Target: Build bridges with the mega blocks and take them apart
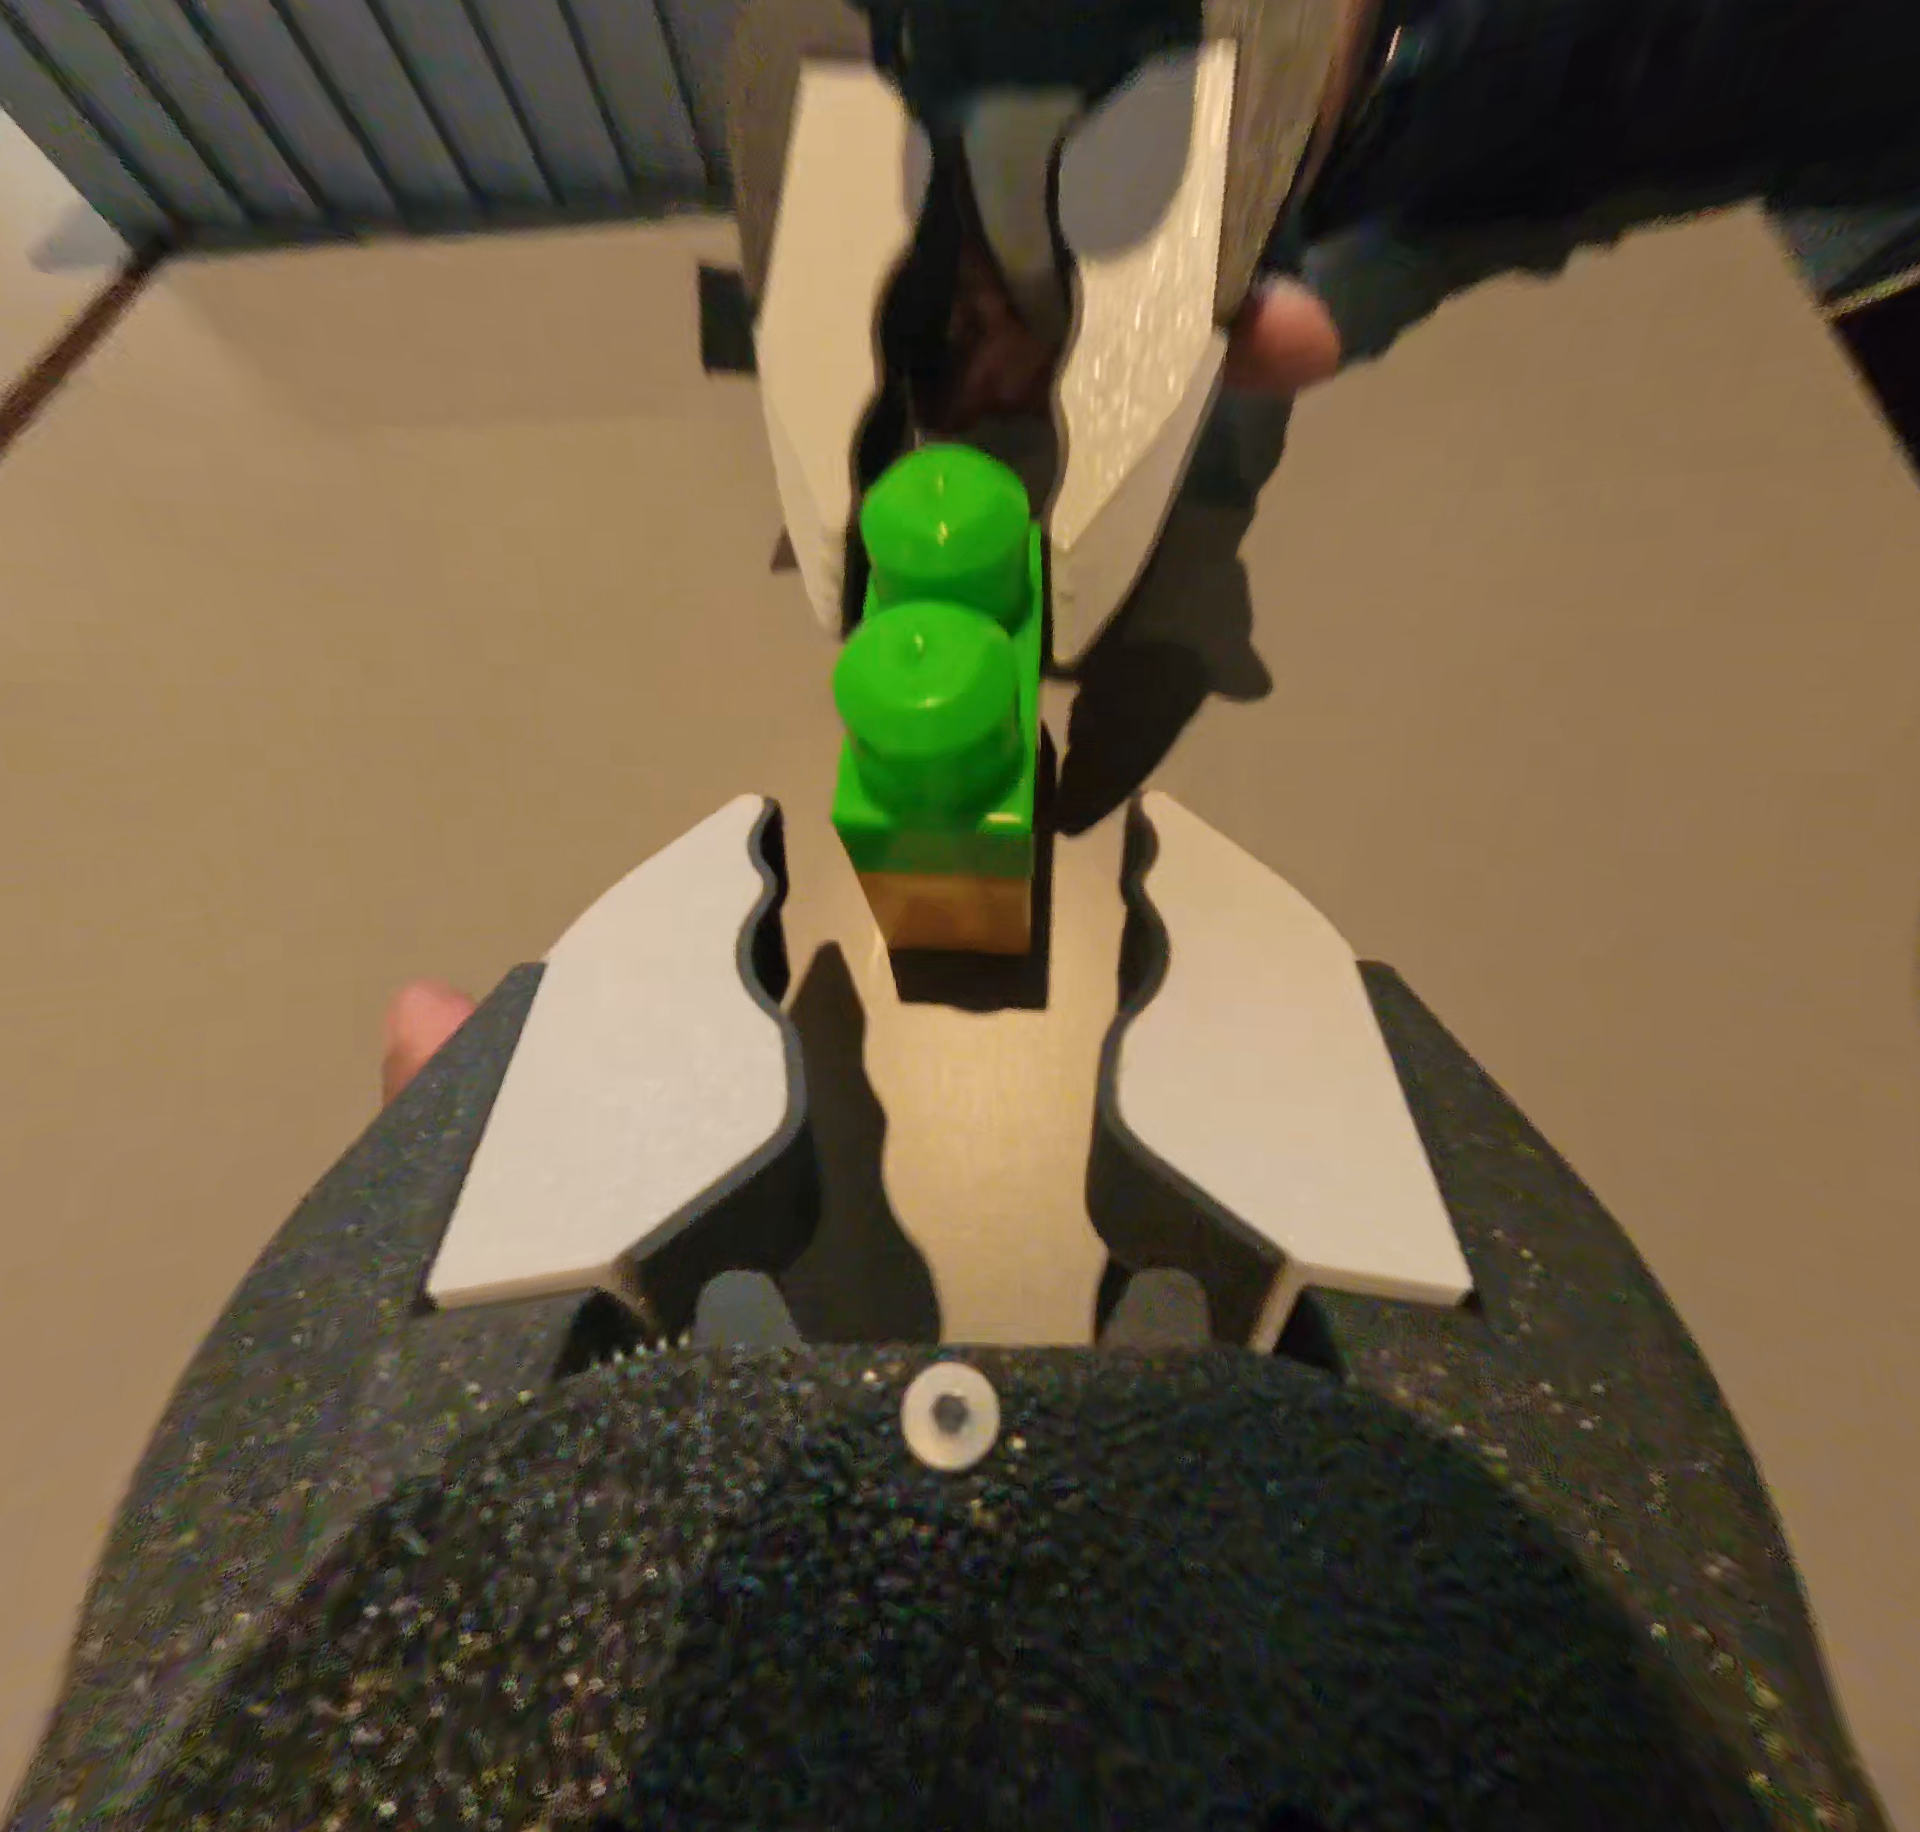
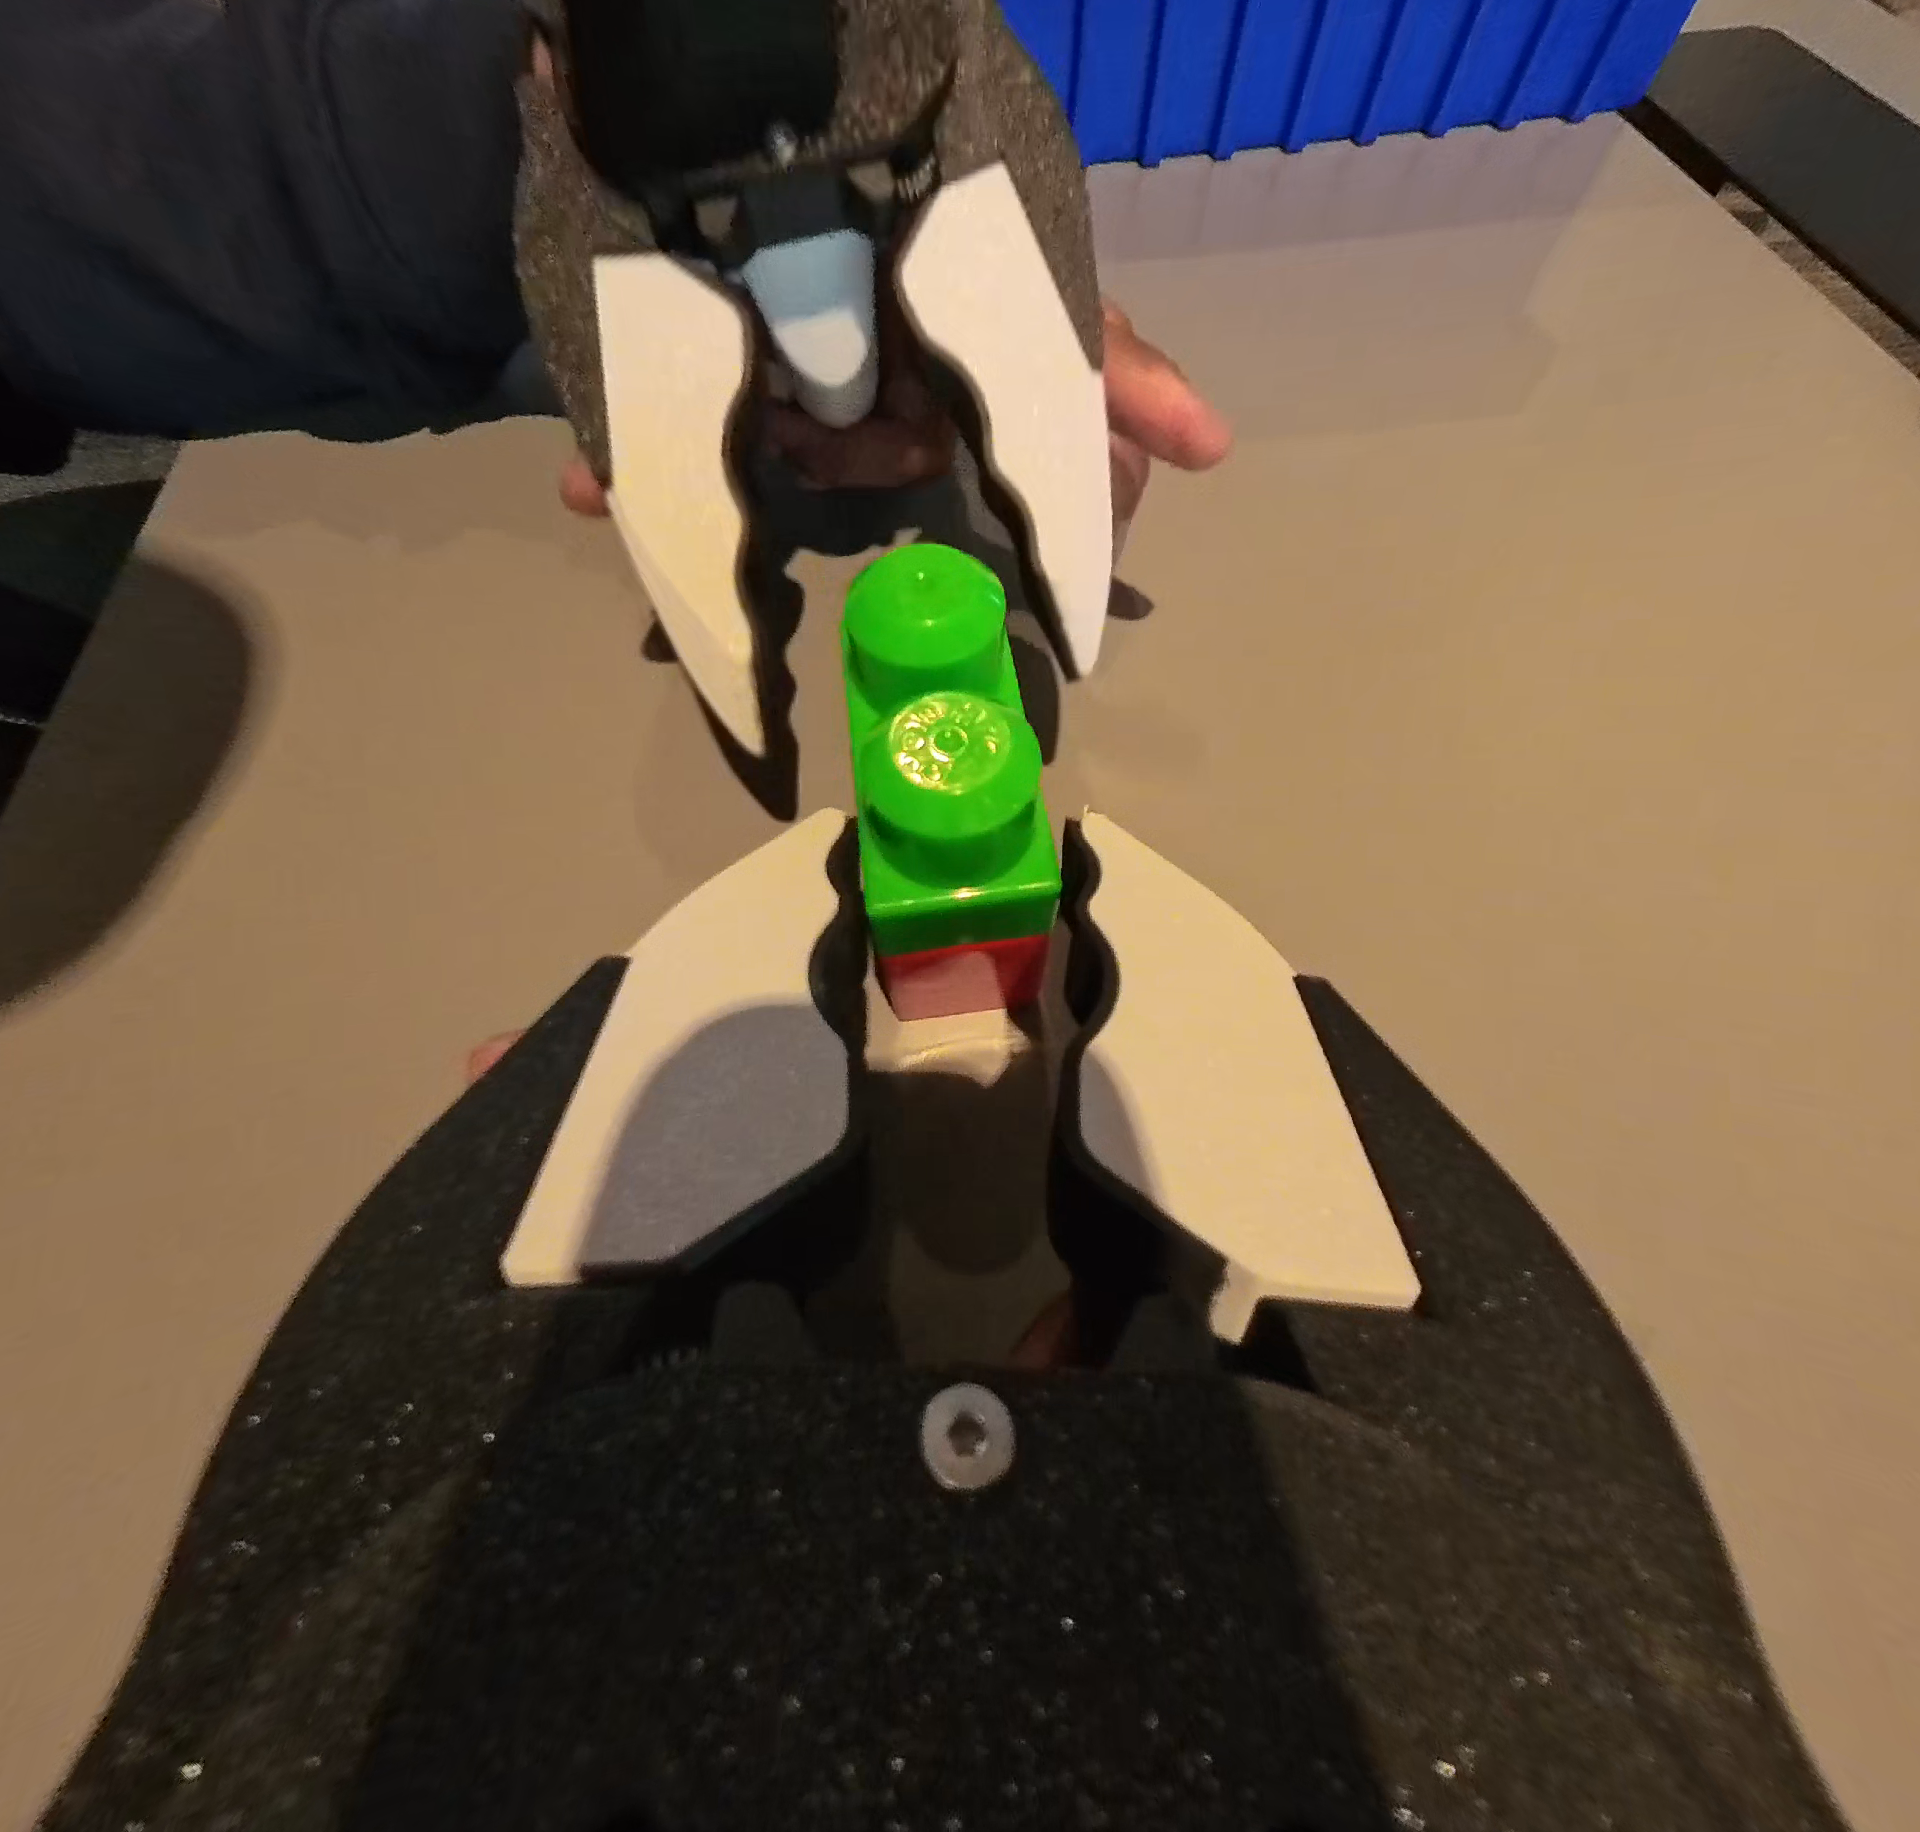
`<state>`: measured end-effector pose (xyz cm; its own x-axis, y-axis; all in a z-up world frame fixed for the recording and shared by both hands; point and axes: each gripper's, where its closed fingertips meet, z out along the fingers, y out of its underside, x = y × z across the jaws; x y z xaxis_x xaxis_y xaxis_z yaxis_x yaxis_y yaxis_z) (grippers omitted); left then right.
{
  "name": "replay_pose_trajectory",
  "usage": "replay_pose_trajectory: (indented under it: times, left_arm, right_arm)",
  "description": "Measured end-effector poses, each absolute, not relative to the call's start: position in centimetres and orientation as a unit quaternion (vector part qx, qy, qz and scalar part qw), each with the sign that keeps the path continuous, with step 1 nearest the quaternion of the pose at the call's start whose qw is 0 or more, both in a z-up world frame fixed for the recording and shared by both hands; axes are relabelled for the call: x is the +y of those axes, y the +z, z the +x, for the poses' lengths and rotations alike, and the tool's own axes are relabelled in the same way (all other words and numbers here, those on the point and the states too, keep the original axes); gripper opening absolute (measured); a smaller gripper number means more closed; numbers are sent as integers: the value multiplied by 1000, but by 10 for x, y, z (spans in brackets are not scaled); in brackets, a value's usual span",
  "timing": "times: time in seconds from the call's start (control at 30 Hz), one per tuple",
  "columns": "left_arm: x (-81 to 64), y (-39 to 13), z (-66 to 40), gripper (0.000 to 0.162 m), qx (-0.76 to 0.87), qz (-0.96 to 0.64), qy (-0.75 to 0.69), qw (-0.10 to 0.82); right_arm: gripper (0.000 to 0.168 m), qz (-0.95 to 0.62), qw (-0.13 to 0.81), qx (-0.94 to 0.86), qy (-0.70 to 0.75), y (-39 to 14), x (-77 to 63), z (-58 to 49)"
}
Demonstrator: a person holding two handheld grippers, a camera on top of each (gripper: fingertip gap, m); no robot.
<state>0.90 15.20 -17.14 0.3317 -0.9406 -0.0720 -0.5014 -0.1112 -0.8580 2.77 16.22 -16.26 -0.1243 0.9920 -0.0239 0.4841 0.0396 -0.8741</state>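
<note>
Green block (image 1: 940, 681) between 2 hand-held grippers, bare tabletop (image 1: 364, 639) around.

A bright green block (image 1: 940, 686) with two round studs sits at the centre of a plain beige table (image 1: 364, 639). Under the green block, the end nearer the left tongs (image 1: 951, 847) rests on a yellow block (image 1: 956, 907), and the end nearer the right tongs (image 2: 956, 847) rests on a red block (image 2: 961, 977). Both tongs have off-white fingers (image 1: 644, 1044) on speckled black bodies. Behind the green block, away from the right tongs, stands a vivid blue ribbed bin (image 2: 1340, 26); in the left wrist view the ribbed surface looks grey-blue.
</note>
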Motion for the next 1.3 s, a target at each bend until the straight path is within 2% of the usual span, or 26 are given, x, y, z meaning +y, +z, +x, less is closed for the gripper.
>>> replay_pose_trajectory:
  times: [0.13, 0.17, 0.57, 0.6, 0.67, 0.7, 0.73, 0.77, 0.9, 1.03, 1.13, 1.23, 1.3]
  left_arm:
    - [157, -160, 12, 36, 504, -686, -266, 453]
    - [157, -161, 13, 35, 505, -684, -268, 454]
    - [157, -162, 14, 34, 491, -691, -279, 451]
    - [157, -162, 15, 34, 493, -689, -277, 453]
    - [157, -161, 15, 34, 495, -687, -275, 455]
    - [157, -161, 16, 34, 497, -686, -275, 456]
    - [155, -161, 16, 34, 501, -682, -276, 455]
    - [152, -161, 17, 34, 508, -677, -280, 453]
    - [154, -148, 19, 42, 492, -659, -298, 485]
    - [162, -103, 6, 51, 409, -617, -367, 563]
    - [170, -85, -10, 46, 354, -607, -395, 591]
    - [177, -94, -17, 45, 349, -627, -372, 589]
    - [178, -101, -15, 45, 360, -639, -356, 580]
  right_arm:
    - [37, -574, 327, -643, 388, -163, 162, 27]
    - [37, -573, 327, -643, 388, -163, 161, 27]
    - [37, -580, 321, -635, 395, -164, 161, 27]
    - [39, -586, 311, -637, 393, -169, 161, 27]
    - [62, -592, 267, -667, 365, -186, 153, 28]
    - [64, -587, 267, -678, 353, -189, 151, 27]
    - [58, -585, 279, -682, 338, -190, 151, 26]
    - [43, -588, 291, -681, 325, -191, 154, 26]
    - [38, -601, 300, -659, 338, -185, 159, 27]
    - [38, -615, 345, -620, 344, -153, 175, 37]
    - [38, -614, 429, -585, 310, -96, 200, 64]
    - [38, -617, 544, -537, 185, -29, 245, 130]
    - [38, -645, 569, -508, 53, -8, 282, 193]
